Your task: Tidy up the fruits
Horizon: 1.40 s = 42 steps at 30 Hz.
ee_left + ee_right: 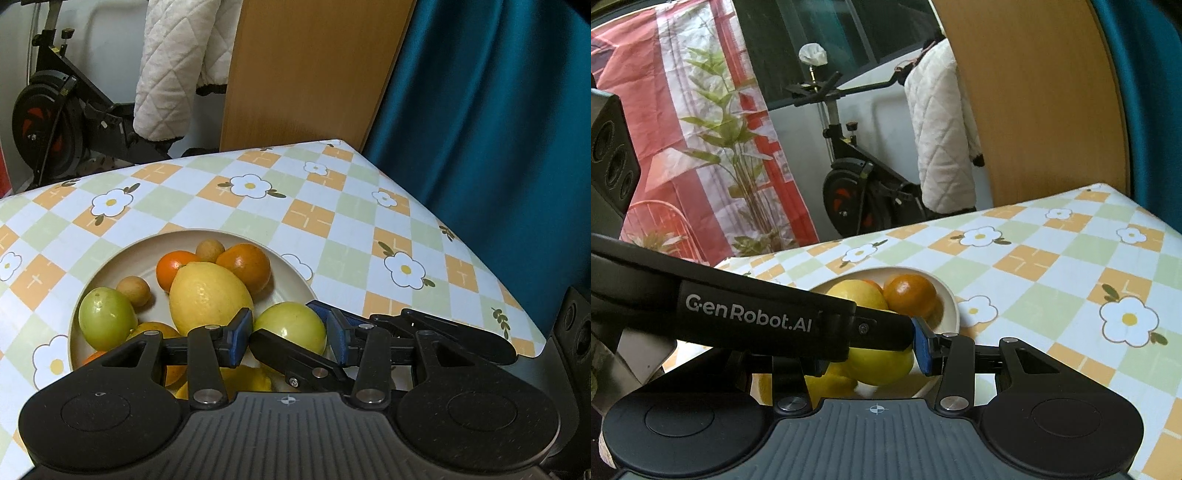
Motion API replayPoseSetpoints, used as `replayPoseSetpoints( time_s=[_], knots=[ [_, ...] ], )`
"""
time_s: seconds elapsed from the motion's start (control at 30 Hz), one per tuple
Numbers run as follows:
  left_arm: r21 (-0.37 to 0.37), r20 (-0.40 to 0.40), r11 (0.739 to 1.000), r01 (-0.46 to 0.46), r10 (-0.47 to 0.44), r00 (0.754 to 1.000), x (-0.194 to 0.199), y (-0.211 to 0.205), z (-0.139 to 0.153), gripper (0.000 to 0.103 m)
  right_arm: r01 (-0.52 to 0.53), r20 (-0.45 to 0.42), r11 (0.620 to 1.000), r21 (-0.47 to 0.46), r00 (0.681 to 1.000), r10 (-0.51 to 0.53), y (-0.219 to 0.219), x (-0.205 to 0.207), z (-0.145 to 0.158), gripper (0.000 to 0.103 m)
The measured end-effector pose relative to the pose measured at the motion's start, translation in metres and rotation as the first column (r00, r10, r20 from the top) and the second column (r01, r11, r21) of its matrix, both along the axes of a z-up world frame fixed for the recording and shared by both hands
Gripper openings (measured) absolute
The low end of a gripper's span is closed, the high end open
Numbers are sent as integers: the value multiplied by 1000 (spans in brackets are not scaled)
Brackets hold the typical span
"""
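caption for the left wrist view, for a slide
Left gripper brackets a green fruit in a plate of citrus on a floral tablecloth.

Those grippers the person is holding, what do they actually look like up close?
Each is black plastic: a ribbed grey-black body with a small crosshair mark, two round discs at the sides, and jointed link arms with silver pivot pins. The left gripper ends in blue pads. Seen from the right gripper, its side carries white lettering "GenRobot.AI". No cables or sleeves show.
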<state>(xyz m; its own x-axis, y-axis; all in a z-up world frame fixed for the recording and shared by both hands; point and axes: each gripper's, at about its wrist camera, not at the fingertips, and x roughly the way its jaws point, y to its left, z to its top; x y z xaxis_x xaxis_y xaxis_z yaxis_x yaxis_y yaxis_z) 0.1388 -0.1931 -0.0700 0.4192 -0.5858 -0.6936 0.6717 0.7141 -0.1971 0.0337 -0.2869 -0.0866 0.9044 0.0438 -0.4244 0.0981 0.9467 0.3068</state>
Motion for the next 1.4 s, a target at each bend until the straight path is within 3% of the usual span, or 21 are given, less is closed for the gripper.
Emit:
replayPoseSetpoints(
  time_s=[0.53, 0.6, 0.7, 0.77, 0.83, 0.93, 1.07, 1.2, 1.4],
  knots=[
    [5, 24, 1000, -5, 4, 1000, -7, 5, 1, 48, 5, -24, 1000, -6, 1000, -5, 1, 1, -1, 44],
    [5, 40, 1000, -14, 14, 999, -11, 10, 4, 50, 5, -26, 1000, -11, 1000, -5, 2, 0, 0, 49],
    [-19, 70, 999, -45, 46, 996, -18, 23, 10, 62, 5, -26, 1000, -30, 1000, -6, 5, -2, 4, 59],
    [-41, 83, 996, -78, 81, 993, -21, 33, 15, 65, 2, -28, 999, -37, 1000, -4, 6, -3, 7, 71],
    [-57, 106, 993, -104, 109, 988, -26, 42, 21, 76, -1, -28, 999, -46, 1000, 0, 9, -5, 10, 78],
    [-59, 176, 986, -156, 164, 971, -36, 53, 33, 85, -1, -30, 998, -69, 1000, -1, 14, -9, 18, 90],
    [-66, 216, 971, -231, 240, 947, -43, 69, 48, 88, 8, -25, 996, -91, 1000, -10, 20, -18, 31, 101],
    [-90, 248, 952, -294, 307, 919, -50, 86, 62, 90, 41, -38, 993, -107, 998, -45, 27, -26, 44, 102],
    [-73, 345, 912, -404, 403, 848, -64, 108, 84, 94, 86, -149, 986, -141, 983, -107, 38, -24, 60, 102]
  ],
)
